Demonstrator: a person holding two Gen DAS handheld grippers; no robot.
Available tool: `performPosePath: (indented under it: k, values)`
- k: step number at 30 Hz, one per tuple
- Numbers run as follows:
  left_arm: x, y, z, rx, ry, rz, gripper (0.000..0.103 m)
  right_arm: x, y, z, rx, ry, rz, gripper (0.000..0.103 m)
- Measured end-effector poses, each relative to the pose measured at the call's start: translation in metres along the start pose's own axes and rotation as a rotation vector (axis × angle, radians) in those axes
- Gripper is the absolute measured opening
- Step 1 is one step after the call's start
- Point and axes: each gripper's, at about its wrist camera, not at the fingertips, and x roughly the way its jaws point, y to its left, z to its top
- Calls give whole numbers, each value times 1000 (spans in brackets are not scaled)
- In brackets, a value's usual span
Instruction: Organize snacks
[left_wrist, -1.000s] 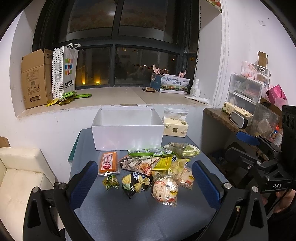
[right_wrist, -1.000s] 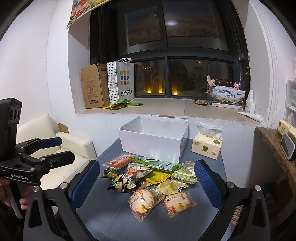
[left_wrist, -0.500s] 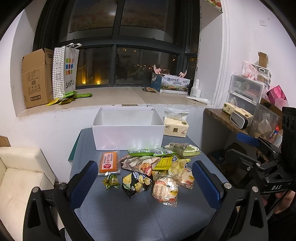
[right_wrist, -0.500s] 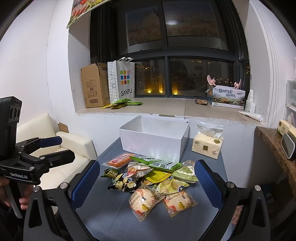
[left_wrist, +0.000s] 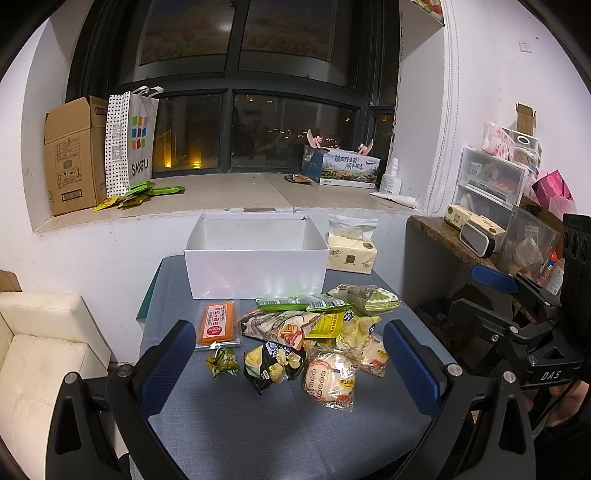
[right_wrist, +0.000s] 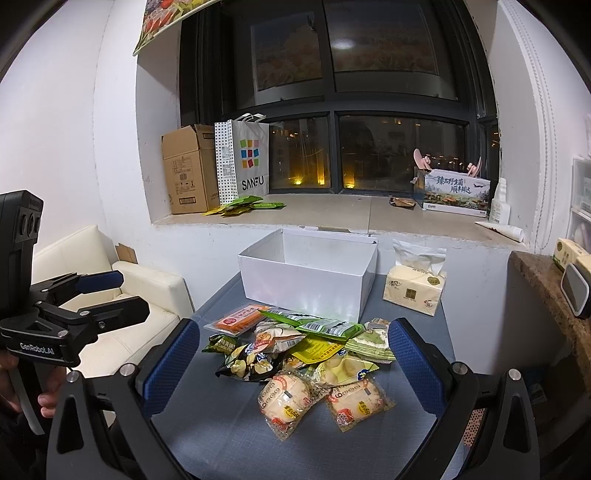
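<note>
A pile of snack packets (left_wrist: 306, 332) lies on the blue-grey table (left_wrist: 258, 424), in front of an open, empty white box (left_wrist: 255, 269). The pile holds an orange packet (left_wrist: 218, 323), a long green packet (left_wrist: 303, 303), a dark packet of yellow sweets (left_wrist: 271, 363) and two round cake packets (right_wrist: 286, 400). The pile (right_wrist: 295, 350) and box (right_wrist: 306, 280) show in the right wrist view too. My left gripper (left_wrist: 288, 362) is open and empty, held above the near table. My right gripper (right_wrist: 295, 362) is open and empty, also held back from the pile.
A tissue pack (left_wrist: 351, 253) stands right of the box. A cream sofa (left_wrist: 40, 350) is left of the table. A shelf (left_wrist: 461, 236) with small items is at the right. The window sill (left_wrist: 221, 195) behind holds a cardboard box, a paper bag and a printed carton.
</note>
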Motion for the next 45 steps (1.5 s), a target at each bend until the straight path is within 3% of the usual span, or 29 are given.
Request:
performPosePath:
  k: [23, 28, 33, 40, 45]
  values:
    - [0, 1, -1, 1, 0, 7, 103, 1, -2, -3, 15, 11, 14, 103]
    - [2, 5, -4, -9, -1, 1, 103, 17, -18, -1, 74, 63, 1, 103]
    - [6, 10, -9, -20, 8, 3, 103, 78, -76, 0, 291, 227, 44, 103]
    - [12, 20, -16, -40, 27, 19, 103, 204, -165, -3, 509, 538, -34, 103]
    - [16, 32, -21, -69, 38, 31, 103, 256, -180, -34, 684, 683, 88, 103]
